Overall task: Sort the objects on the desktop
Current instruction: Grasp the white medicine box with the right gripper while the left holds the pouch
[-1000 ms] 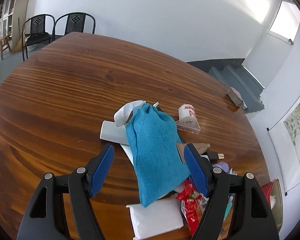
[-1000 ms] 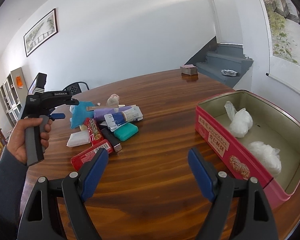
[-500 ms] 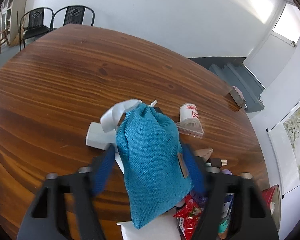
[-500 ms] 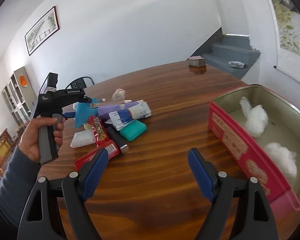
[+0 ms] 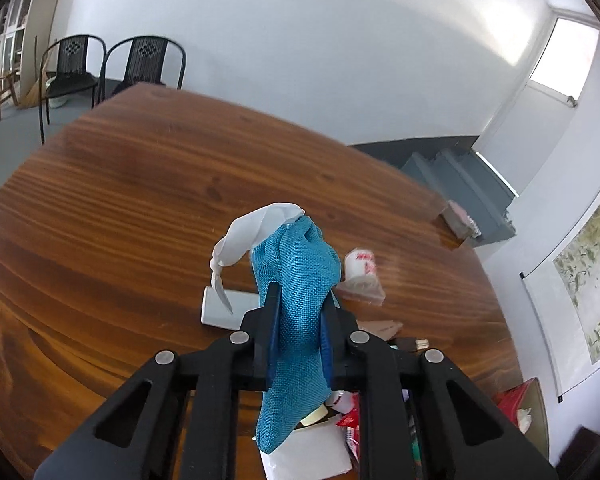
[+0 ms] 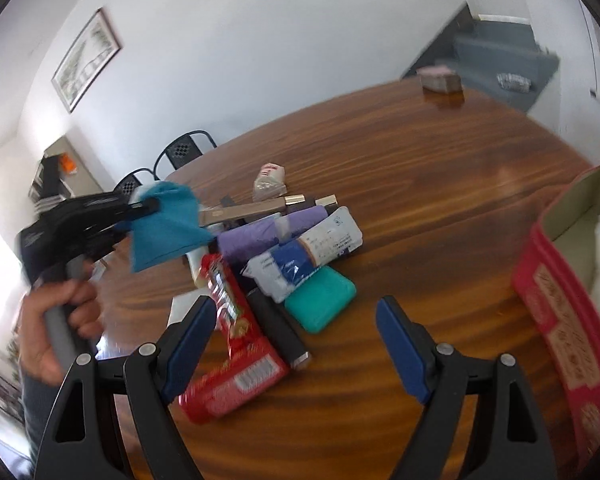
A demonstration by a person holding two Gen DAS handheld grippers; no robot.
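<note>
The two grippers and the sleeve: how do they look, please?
Both grippers, left gripper and right gripper, have black plastic frames with silver rivets and blue finger pads. The left one has a grey handle. The person's sleeve is dark grey-blue.

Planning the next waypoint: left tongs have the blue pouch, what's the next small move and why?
Probably carry the blue pouch toward the red tin. The left tongs are shut on it, it hangs above the pile, and the tin sits open with room inside.
</note>
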